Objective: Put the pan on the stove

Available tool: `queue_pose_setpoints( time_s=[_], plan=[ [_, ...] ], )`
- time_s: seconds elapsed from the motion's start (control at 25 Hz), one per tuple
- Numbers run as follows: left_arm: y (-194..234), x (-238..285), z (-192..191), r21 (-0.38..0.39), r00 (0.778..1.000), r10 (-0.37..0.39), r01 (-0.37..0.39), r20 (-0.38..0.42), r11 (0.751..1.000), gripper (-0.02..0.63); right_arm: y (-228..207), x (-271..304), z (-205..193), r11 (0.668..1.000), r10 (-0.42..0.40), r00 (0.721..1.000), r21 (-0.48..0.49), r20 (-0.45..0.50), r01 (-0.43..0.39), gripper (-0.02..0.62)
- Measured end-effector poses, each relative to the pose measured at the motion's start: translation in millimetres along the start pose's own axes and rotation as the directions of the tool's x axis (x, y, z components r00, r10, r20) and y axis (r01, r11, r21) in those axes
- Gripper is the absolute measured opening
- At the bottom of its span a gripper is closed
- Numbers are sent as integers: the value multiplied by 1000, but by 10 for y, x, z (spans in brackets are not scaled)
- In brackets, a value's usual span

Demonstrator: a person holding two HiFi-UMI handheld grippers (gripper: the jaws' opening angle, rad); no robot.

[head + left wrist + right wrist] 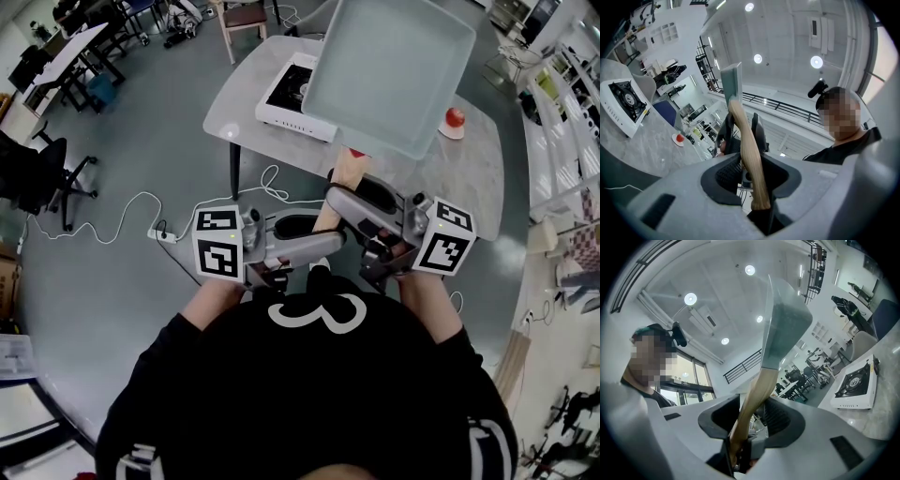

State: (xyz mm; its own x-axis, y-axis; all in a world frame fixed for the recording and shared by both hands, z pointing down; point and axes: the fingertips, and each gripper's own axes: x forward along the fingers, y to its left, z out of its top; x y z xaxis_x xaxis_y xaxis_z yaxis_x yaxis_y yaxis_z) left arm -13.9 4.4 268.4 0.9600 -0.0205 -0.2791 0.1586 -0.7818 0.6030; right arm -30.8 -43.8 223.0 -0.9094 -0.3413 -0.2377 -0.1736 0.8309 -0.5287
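The pan (pixel 389 70), a pale square with rounded corners and a shallow raised rim, was held in the air above the table (pixel 469 178), covering the stove's right edge in the head view. At far left a black office chair (pixel 37 178) stood on smooth grey floor, a white cable (pixel 122 211) looping beside it, with open floor up to the table's rounded edge. The left gripper (pixel 326 230) was clamped on the lower end of the smooth wooden handle (pixel 339 183). The stove (pixel 295 94), a flat white box with a black burner, sat on the speckled grey tabletop. The right gripper (pixel 342 194) gripped the handle higher up. A red object on a small plate (pixel 454 119) lay near the table's right edge.
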Motion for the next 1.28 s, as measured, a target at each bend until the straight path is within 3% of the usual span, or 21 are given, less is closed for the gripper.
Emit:
queue_pose_setpoints(
  time_s=[0.44,0.64,0.92,1.12,1.28],
  plan=[
    [431,46,199,-10,1000,8,-8,9,1000,120,-451,70,145,1000,4,1000,8,-3,-4,150],
    [835,137,553,-39,1000,23,-23,15,999,120,-907,195,440,999,0,1000,43,-4,0,150],
    [1014,99,461,-65,999,43,-41,22,997,120,-1096,172,315,997,-5,1000,74,-19,7,150],
    [1568,139,871,-108,998,65,-62,26,992,120,-1712,377,603,993,-20,999,116,-26,23,150],
    [1705,120,870,-134,997,71,-65,37,989,120,-1862,389,571,990,-31,999,139,-26,34,150]
  ],
)
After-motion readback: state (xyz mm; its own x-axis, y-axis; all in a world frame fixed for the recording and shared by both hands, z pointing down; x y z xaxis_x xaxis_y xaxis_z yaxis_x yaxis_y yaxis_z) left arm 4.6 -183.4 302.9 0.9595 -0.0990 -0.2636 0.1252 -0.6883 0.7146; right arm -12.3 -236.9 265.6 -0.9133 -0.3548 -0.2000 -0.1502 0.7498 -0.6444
